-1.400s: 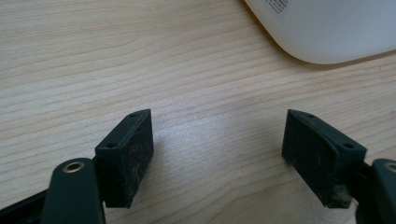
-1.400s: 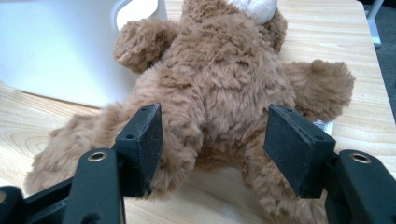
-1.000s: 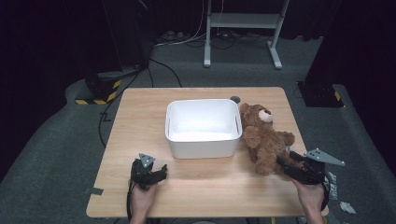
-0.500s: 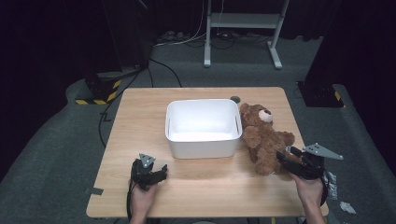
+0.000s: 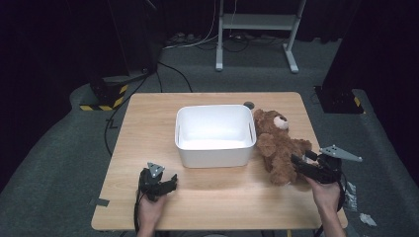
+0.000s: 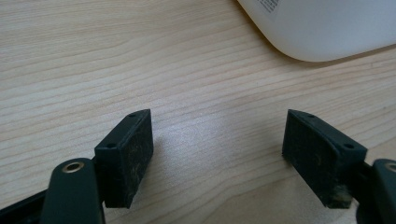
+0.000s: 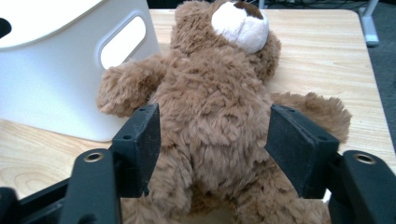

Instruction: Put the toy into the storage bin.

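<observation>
A brown teddy bear (image 5: 276, 143) lies on its back on the wooden table (image 5: 148, 128), right of a white plastic bin (image 5: 215, 111). My right gripper (image 5: 298, 162) reaches the bear from the lower right. In the right gripper view its jaws (image 7: 215, 140) flank the bear's belly (image 7: 215, 93); they have just been closing a little. The pads brush the fur without visibly squeezing it. My left gripper (image 5: 169, 181) rests open near the table's front left. Between its jaws (image 6: 217, 149) is only bare wood.
The bin is empty and has a handle cut-out (image 7: 123, 39) facing the bear; its corner (image 6: 327, 28) lies just ahead of the left gripper. A small dark disc (image 5: 248, 104) sits behind the bin. Metal stand legs (image 5: 291, 59) and cables lie on the floor beyond the table.
The right gripper has edged slightly closer around the bear's lower body. The left gripper, the bear and the bin have stayed put.
</observation>
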`<action>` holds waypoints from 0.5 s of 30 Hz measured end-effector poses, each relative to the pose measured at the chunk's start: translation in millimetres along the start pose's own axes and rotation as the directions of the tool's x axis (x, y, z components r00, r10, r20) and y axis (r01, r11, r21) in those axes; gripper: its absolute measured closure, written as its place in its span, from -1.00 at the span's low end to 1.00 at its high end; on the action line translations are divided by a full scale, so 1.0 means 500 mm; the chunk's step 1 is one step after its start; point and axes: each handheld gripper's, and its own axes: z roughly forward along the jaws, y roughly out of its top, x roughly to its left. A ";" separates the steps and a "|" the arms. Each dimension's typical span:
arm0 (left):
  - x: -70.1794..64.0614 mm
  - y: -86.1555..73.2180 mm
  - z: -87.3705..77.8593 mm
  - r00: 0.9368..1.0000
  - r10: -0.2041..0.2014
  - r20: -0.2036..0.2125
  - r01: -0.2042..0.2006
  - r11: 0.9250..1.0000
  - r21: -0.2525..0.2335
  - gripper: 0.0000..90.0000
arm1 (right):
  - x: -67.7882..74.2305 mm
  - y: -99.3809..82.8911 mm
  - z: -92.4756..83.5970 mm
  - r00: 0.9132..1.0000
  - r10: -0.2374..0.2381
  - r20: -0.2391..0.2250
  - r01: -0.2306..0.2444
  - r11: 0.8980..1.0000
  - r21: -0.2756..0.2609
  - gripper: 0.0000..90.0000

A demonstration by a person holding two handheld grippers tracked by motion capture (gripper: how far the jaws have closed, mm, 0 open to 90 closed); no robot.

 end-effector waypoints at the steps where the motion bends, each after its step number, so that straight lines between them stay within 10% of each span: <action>1: 0.000 0.000 0.000 1.000 0.000 -0.001 0.000 1.000 -0.001 -0.45 | 0.003 0.001 0.001 1.000 -0.001 0.006 0.001 1.000 0.000 -0.20; 15: -0.001 0.000 0.001 1.000 -0.004 -0.002 0.004 1.000 -0.002 -0.45 | 0.017 0.023 0.013 1.000 -0.013 -0.016 0.013 0.999 -0.034 -0.19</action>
